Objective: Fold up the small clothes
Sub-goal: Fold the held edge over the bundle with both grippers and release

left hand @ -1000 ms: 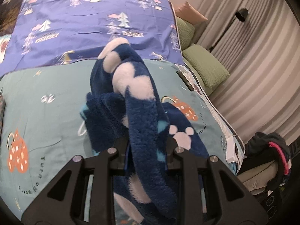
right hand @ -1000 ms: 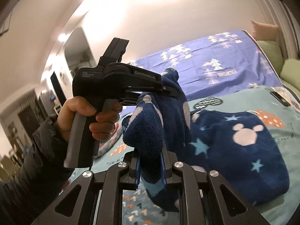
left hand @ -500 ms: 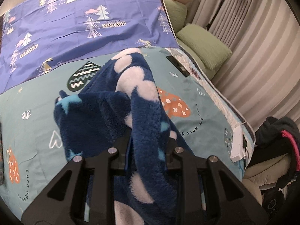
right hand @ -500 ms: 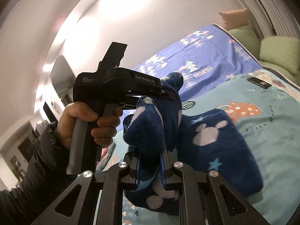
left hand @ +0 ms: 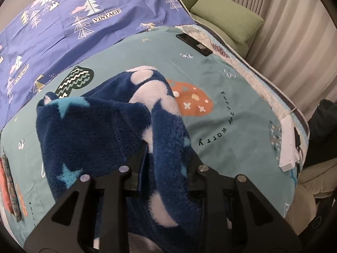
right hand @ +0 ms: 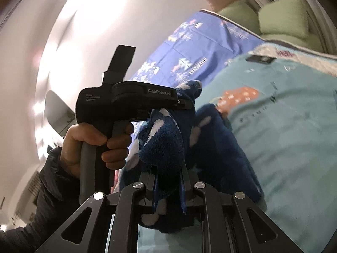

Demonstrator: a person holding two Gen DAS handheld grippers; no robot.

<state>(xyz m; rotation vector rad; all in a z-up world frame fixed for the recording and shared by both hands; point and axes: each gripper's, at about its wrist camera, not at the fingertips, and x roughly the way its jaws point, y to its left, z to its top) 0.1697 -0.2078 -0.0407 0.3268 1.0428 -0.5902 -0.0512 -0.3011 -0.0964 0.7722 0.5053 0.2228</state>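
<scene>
Two grippers hold our fleece (left hand: 101, 130) above the bed (left hand: 231, 97): the left gripper (left hand: 166, 158), jaws opening, still has plush between them; the right gripper (right hand: 167, 181) pinches a thick bunch. Soft, light, floppy, it seems best gripped at edges.

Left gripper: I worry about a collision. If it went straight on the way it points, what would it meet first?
Apart from the blue fleece garment between its jaws, the left gripper would probably meet the teal bedspread first.
</scene>
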